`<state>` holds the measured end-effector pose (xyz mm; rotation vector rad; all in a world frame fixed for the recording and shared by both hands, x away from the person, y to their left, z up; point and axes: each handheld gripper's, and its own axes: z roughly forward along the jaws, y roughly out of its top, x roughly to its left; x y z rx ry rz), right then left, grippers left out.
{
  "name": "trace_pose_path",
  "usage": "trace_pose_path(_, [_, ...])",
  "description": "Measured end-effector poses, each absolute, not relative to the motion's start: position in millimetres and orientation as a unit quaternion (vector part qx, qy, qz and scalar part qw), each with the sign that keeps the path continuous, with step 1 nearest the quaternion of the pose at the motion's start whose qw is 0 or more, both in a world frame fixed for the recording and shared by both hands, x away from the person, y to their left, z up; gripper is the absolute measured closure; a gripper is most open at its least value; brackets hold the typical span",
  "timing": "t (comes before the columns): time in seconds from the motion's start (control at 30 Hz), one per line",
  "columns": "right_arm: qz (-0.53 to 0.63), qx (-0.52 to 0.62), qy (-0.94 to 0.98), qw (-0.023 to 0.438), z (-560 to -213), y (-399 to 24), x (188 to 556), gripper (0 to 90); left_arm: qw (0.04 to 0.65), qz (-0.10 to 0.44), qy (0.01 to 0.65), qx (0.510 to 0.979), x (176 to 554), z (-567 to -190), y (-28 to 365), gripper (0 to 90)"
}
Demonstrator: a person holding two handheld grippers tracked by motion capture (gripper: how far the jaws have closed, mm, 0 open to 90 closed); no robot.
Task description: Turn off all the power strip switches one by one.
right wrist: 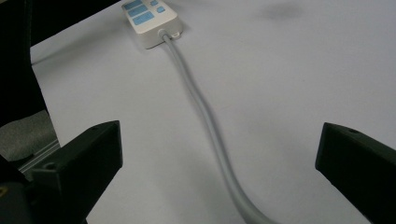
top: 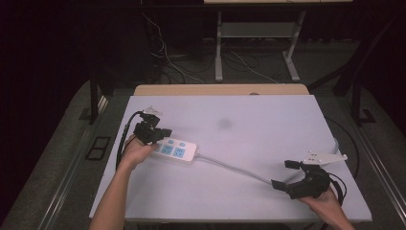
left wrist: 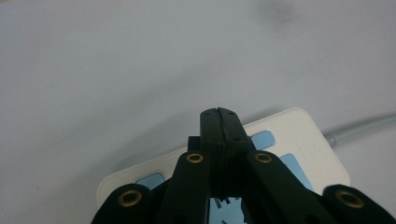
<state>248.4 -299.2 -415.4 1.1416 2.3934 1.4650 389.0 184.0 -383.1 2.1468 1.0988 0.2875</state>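
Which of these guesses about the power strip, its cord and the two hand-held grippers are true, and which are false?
1. The left gripper has its jaws closed together above the power strip. True.
2. The right gripper is clamped on the cord. False: its jaws stand wide apart, and the cord runs between them without touching them.
3. The power strip has blue socket faces on a white body. True.
4. The power strip lies at the right edge of the white table. False: it lies toward the left side, under the left gripper.
5. The cord runs from the power strip toward the right gripper. True.
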Motion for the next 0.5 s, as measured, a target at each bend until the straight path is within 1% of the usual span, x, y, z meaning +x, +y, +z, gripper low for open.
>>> trace_pose_path(0.23, [0.484, 0.377, 0.788, 0.056, -415.2, -299.3, 248.4, 0.5, 0.354, 0.12, 0.428, 0.822, 384.6, -373.0, 193.9, 89.6])
trace_pose_path(0.5, [0.484, 0.375, 0.788, 0.057, -414.9, -298.5, 248.1, 0.5, 0.345, 0.134, 0.433, 0.822, 380.2, -361.3, 208.1, 89.6])
